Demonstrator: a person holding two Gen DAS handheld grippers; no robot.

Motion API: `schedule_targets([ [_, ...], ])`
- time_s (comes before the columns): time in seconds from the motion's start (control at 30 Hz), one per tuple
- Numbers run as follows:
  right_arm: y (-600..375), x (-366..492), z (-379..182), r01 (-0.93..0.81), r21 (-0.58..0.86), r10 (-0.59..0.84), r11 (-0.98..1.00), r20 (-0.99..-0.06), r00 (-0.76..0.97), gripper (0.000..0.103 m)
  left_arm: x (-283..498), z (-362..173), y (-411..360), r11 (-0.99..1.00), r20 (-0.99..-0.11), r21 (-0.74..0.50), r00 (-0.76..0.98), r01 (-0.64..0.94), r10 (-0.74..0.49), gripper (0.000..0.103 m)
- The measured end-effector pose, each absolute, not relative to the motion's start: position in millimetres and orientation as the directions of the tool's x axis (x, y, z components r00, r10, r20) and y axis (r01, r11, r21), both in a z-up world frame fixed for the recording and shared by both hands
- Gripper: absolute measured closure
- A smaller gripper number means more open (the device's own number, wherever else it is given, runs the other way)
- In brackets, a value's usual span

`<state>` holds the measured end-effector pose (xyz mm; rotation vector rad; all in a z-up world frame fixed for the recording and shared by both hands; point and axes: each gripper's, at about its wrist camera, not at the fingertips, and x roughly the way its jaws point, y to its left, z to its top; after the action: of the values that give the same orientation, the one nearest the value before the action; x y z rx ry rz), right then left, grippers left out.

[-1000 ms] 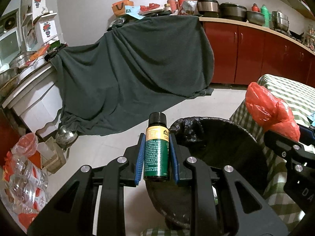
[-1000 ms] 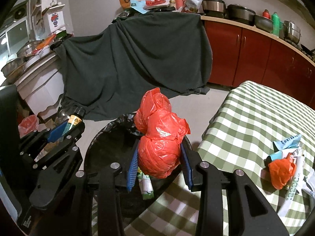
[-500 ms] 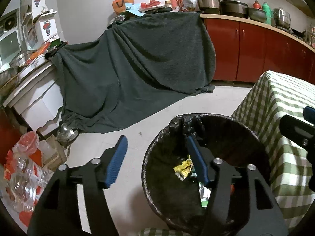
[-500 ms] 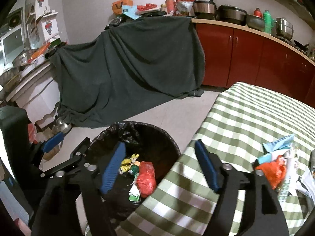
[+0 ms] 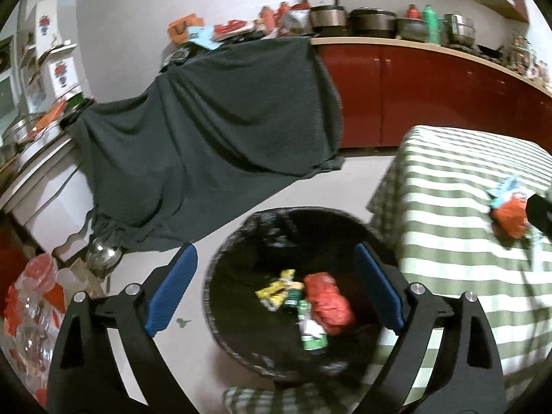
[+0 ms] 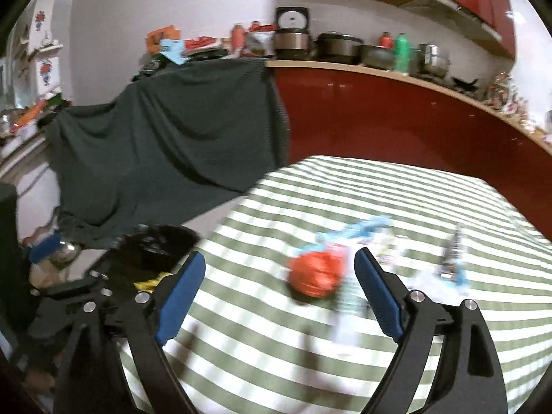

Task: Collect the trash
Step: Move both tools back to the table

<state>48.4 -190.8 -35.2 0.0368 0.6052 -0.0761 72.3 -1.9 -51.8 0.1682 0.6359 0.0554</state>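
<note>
A black-lined trash bin (image 5: 224,324) stands on the floor beside the table; it also shows in the right wrist view (image 6: 155,241). In it lie a red plastic bag (image 5: 327,303), a small green bottle (image 5: 293,296), a yellow wrapper (image 5: 272,291) and a green-white packet (image 5: 312,331). My left gripper (image 5: 274,291) is open and empty above the bin. My right gripper (image 6: 279,296) is open and empty over the green checked table (image 6: 396,186). A second red bag (image 6: 315,272) lies on the table between its fingers' line, with blue and white wrappers (image 6: 362,231) behind it, all blurred.
A dark cloth (image 5: 207,120) covers furniture behind the bin. Red cabinets (image 5: 431,103) with pots run along the back. Plastic bottles and bags (image 5: 27,296) lie on the floor at the left. More litter (image 6: 452,262) lies at the table's right.
Both grippers opened and dropped the green bottle and the red bag into the bin. The right gripper has since swung right over the table toward the second red bag.
</note>
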Motion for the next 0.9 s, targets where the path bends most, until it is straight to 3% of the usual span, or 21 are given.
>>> schedule_targets([
  [0.47,-307.1,-11.1,-36.7,0.328,-0.046,-0.294,0.944,-0.573,0.765,0.018,47.1,-41.4,-107.3,0.969,-0.624,0.094,0.772,0.23,-0.123,0.009],
  [0.9,-381.6,-41.6,-50.6,0.424,-0.034,-0.361,0.905,-0.588,0.724,0.018,47.2,-61.7,-187.1,0.946,-0.675,0.117,0.723,0.302,-0.147,0.009],
])
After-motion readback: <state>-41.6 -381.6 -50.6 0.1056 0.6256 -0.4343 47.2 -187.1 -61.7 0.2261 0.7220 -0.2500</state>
